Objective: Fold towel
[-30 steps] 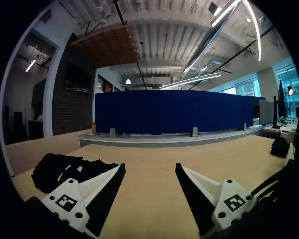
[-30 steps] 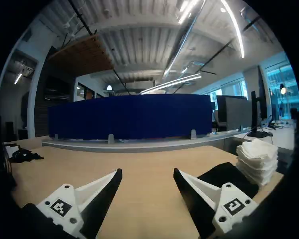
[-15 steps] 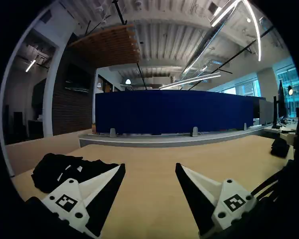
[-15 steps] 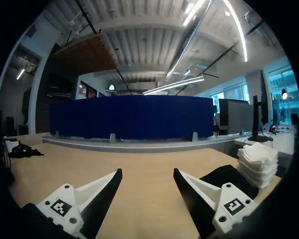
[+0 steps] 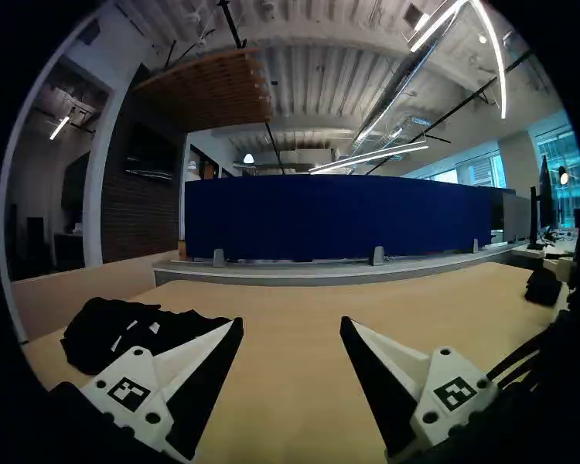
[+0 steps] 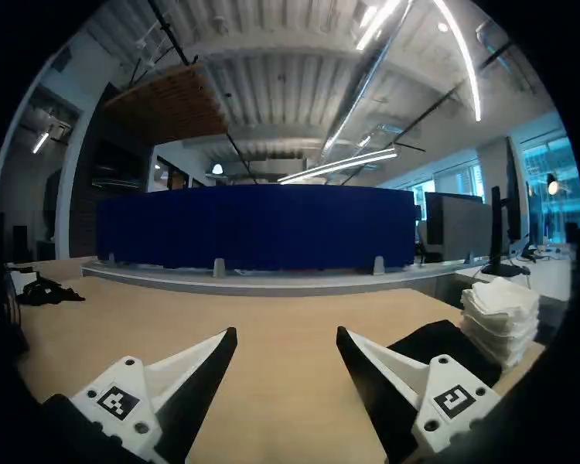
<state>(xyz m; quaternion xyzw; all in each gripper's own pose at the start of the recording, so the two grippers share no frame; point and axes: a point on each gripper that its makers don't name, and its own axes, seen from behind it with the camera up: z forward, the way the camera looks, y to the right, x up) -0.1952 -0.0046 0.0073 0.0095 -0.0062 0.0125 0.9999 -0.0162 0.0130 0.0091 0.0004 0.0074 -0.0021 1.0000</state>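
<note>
The left claw [image 5: 291, 320] is hovering agape and empty above the pale wooden bench [image 5: 414, 301]. The crumpled black cloth towel [image 5: 112, 329] is lying just left of that claw, far from the equally gaping right claw [image 6: 286, 331].

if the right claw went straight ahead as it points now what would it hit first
Probably nothing nearby: the right claw points over the table toward the far blue divider. The black towel lies off to its right. Depth is unclear.
</note>
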